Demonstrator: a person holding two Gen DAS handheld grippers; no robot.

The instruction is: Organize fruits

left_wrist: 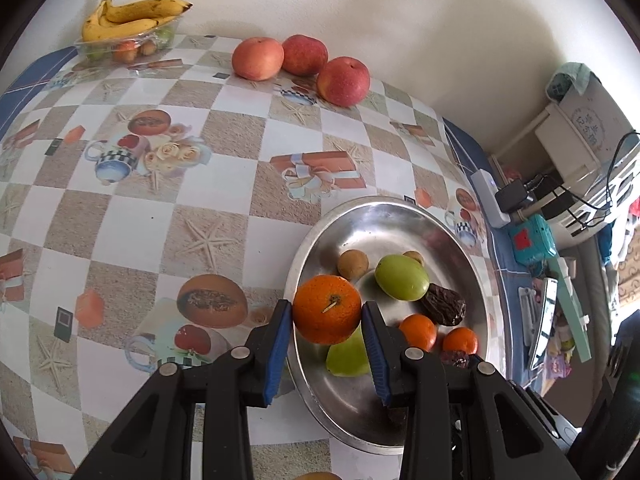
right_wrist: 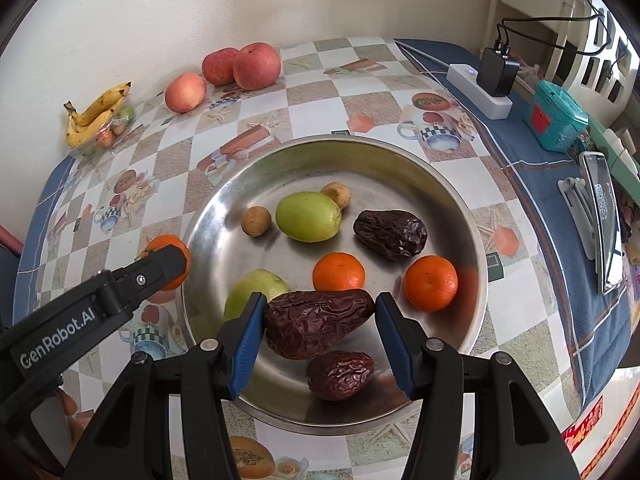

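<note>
A plain cream wall backs a table (left_wrist: 224, 216) covered in a checked oilcloth printed with cups, melons and starfish. The landmark here is the steel plate (right_wrist: 448, 184), wide and shallow, sitting near the table's blue-edged side.

The left gripper (left_wrist: 327, 312) has its blue-padded jaws closed around an orange (left_wrist: 327, 309), stem facing up, held over the plate's near-left rim. From the right wrist view, that same orange (right_wrist: 160, 244) shows just outside the plate's left edge, half hidden behind the black finger.

The right gripper (right_wrist: 320, 322) is clamped on a large wrinkled date (right_wrist: 316, 322), lengthwise between the pads, above the plate's near part. Directly below it on the plate lies a smaller date (right_wrist: 341, 374).

Elsewhere on the plate: a green fruit (right_wrist: 308, 216) near the centre with two small brown fruits (right_wrist: 256, 221) beside it, a second green fruit (right_wrist: 248, 288) toward the near left, a third date (right_wrist: 390, 234) right of centre, and two small oranges (right_wrist: 338, 271) in front of that date.

Far beyond the plate, against the wall, three apples (right_wrist: 256, 65) sit close together, and further left a clear tub with bananas (right_wrist: 96, 114) on top. To the plate's right, on the blue border, are a white power strip (right_wrist: 478, 90) with a black plug, a teal box (right_wrist: 556, 122) and a phone (right_wrist: 604, 220) on a stand.
</note>
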